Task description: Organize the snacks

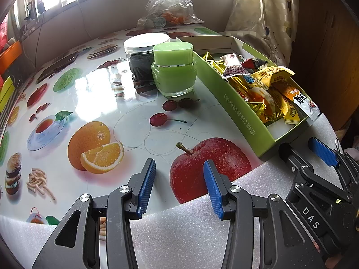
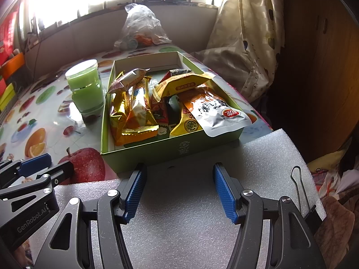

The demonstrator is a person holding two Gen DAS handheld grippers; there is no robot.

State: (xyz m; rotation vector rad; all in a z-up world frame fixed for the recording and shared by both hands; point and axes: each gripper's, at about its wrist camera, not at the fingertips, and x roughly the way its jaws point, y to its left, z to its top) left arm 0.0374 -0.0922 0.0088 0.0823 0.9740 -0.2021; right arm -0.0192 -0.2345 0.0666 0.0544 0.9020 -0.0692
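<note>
At far left of the right wrist view, left gripper, black with blue ribbed pads, jaws parted and empty above glossy fruit-printed tabletop. In upper left, translucent green lidded plastic jar upright, just beside shallow green cardboard box. At frame centre, inside that box, pile of foil snack packets: gold and orange wrappers at left, white-and-orange pouch at right, overhanging box's right rim. Below centre, right gripper, jaws spread wide, gripping nothing, over white foam sheet just short of box's near wall. In upper centre of the left wrist view, clear jar with white lid behind green jar; crumpled clear plastic bag beyond.
</note>
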